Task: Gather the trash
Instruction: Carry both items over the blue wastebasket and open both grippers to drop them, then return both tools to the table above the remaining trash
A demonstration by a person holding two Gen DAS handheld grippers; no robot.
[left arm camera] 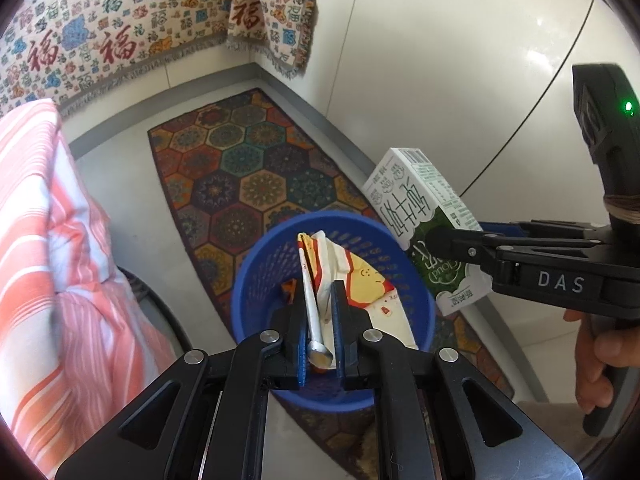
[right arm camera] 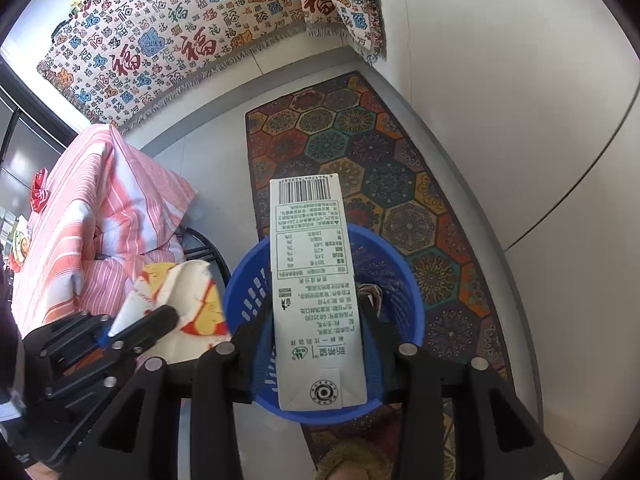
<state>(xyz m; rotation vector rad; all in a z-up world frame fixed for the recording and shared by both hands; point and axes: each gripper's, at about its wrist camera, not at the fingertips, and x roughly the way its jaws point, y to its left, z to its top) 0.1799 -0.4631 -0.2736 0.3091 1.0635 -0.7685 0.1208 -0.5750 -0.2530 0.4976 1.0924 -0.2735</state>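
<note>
A blue perforated basket [left arm camera: 256, 280] stands on the patterned rug; it also shows in the right wrist view [right arm camera: 404, 276]. My left gripper [left arm camera: 318, 300] is shut on a crumpled white, red and yellow wrapper [left arm camera: 352, 280] and holds it over the basket's mouth. My right gripper [right arm camera: 316, 316] is shut on a white and green milk carton [right arm camera: 312, 272] and holds it over the basket. In the left wrist view the carton [left arm camera: 416, 208] hangs at the basket's right rim. In the right wrist view the wrapper [right arm camera: 180, 300] sits left of the basket.
A hexagon-patterned rug [left arm camera: 248, 168] lies on the pale floor along a white wall [left arm camera: 440, 60]. A pink striped cloth [left arm camera: 44, 248] covers a table at the left. A patterned fringed cloth [left arm camera: 120, 28] hangs behind. Something dark lies inside the basket [right arm camera: 370, 292].
</note>
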